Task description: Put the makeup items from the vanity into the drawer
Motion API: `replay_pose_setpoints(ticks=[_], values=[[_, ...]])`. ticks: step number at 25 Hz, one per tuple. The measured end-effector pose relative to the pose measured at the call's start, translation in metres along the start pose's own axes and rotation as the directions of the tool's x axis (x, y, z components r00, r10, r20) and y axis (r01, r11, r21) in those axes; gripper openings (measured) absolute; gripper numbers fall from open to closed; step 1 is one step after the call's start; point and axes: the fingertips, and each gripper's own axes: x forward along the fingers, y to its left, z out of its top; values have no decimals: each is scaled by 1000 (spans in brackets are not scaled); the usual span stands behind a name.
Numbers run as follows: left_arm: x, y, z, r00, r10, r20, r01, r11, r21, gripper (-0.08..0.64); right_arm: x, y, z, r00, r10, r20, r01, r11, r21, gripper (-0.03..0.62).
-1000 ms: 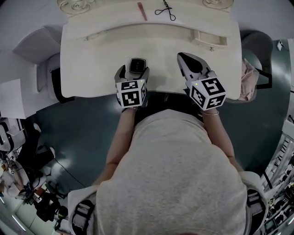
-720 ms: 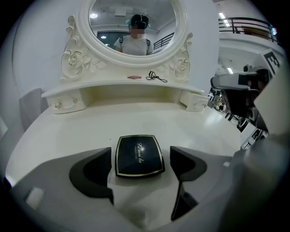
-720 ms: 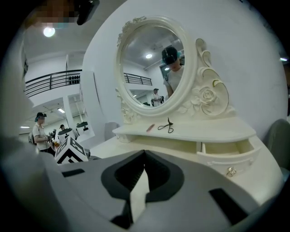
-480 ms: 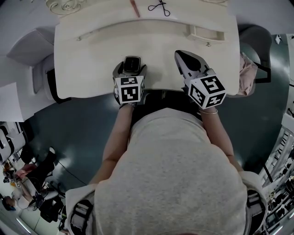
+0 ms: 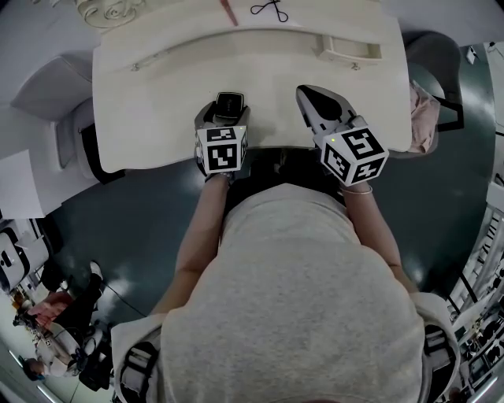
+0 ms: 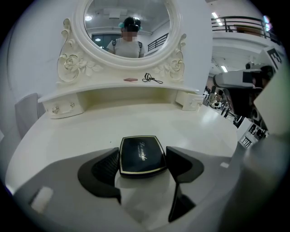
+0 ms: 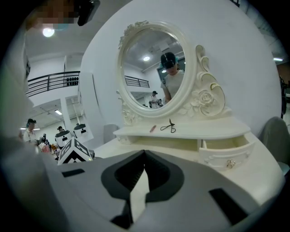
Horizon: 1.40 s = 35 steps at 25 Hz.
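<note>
A black compact (image 6: 142,155) with a gold rim lies flat on the cream vanity top (image 5: 157,102). My left gripper (image 6: 142,165) has it between its jaws, which have just been closing, and both pads touch its sides. In the head view the compact (image 5: 228,102) shows just past that gripper's marker cube. My right gripper (image 5: 313,101) hovers to the right over the vanity's front, shut and empty, its fingertips (image 7: 144,156) meeting. A small drawer (image 7: 226,147) stands pulled out at the back right.
A pink stick (image 5: 229,12) and a black eyelash curler (image 5: 270,10) lie on the raised shelf under the oval mirror (image 6: 127,27). A matching closed drawer (image 6: 63,108) sits at the back left. Chairs stand on both sides of the vanity.
The left gripper's jaws have narrowed onto the compact. The right gripper has stayed where it was.
</note>
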Motion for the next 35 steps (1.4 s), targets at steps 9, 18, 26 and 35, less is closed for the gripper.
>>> replay_pose_setpoints(ticks=[9,18,26,35], values=[[-34,-6,25,984,-147,105,145,989,22,331,-17,18,2,994,-88,62,87,996,24,8],[-59,-15,45,965,-204,164,190,977,97,331,-31,33,10,984,-141,106,137,990,42,8],[-46,-46,77,954,-204,220,189,978,87,331,-37,-5,22,986,-114,123,114,993,8,8],[-14,-112,121,951,-179,250,169,984,61,331,-54,-67,39,993,-41,113,45,998,-32,8]])
